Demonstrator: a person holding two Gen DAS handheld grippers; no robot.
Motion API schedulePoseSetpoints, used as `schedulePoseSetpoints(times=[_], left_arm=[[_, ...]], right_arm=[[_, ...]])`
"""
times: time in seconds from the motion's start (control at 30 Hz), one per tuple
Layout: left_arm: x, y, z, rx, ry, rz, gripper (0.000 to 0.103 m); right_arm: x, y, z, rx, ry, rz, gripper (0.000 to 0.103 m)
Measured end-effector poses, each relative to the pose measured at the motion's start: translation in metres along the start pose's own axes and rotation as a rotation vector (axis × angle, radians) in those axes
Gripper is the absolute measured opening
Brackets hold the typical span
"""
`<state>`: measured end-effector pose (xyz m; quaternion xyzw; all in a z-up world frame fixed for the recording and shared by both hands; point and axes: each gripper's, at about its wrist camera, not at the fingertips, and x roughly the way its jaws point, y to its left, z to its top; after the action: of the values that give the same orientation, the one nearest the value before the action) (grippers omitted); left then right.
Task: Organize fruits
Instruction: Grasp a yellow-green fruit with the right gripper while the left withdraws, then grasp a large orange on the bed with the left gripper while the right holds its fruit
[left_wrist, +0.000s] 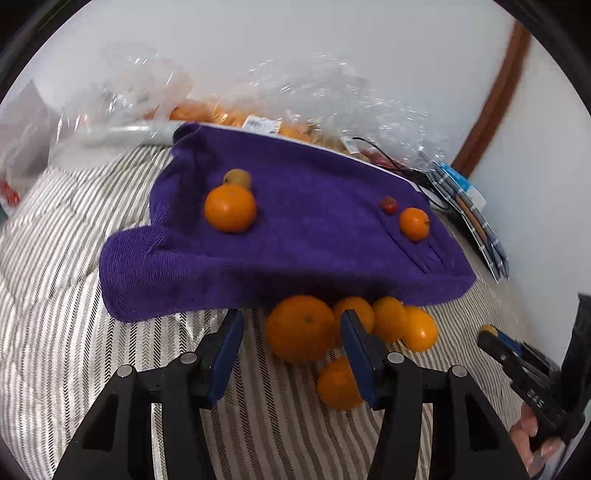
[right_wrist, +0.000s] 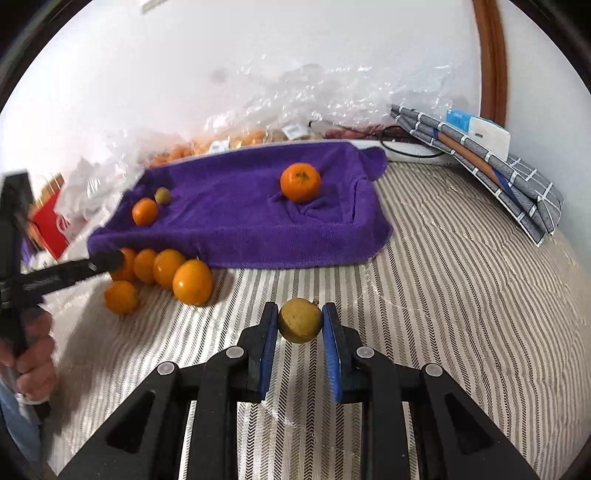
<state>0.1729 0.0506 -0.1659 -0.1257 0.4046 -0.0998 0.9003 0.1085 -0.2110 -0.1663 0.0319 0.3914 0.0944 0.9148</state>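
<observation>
Over the striped bed (right_wrist: 443, 295), right hand-held gripper (right_wrist: 300, 323) pinches a yellow-green fruit (right_wrist: 299, 320). Left hand-held gripper (left_wrist: 291, 345) spread wide around an orange (left_wrist: 301, 328) by the purple towel (left_wrist: 314, 236).

Even, bright daylight. Soft shadows under the purple towel (left_wrist: 295, 229). Glare on plastic bags (right_wrist: 332, 96). Fisheye edges bend, slightly motion-blurred.

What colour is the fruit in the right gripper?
Yellow-green fruit, clamped in the right gripper; clearest in the right wrist view.
</observation>
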Motion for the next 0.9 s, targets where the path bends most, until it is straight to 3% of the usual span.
schedulePoseSetpoints(times=[0.13, 0.23, 0.47, 0.7, 0.9], left_arm=[[0.004, 0.002, 0.0, -0.016, 0.0, -0.016, 0.052], [0.003, -0.003, -0.003, 0.011, -0.007, -0.033, 0.039], [-0.017, 0.001, -0.004, 0.019, -0.091, 0.042, 0.037], [-0.012, 0.004, -0.001, -0.002, -0.047, -0.04, 0.038], [0.002, -0.002, -0.002, -0.001, 0.008, -0.047, 0.042]], right_arm=[[0.0, -0.009, 0.001, 0.051, -0.002, 0.041, 0.024], [0.002, -0.009, 0.002, 0.057, 0.0, 0.057, 0.024], [-0.001, -0.017, 0.001, 0.094, -0.02, 0.064, 0.024], [0.0, -0.016, 0.002, 0.087, -0.012, 0.067, 0.024], [0.001, -0.017, 0.002, 0.089, -0.009, 0.071, 0.024]])
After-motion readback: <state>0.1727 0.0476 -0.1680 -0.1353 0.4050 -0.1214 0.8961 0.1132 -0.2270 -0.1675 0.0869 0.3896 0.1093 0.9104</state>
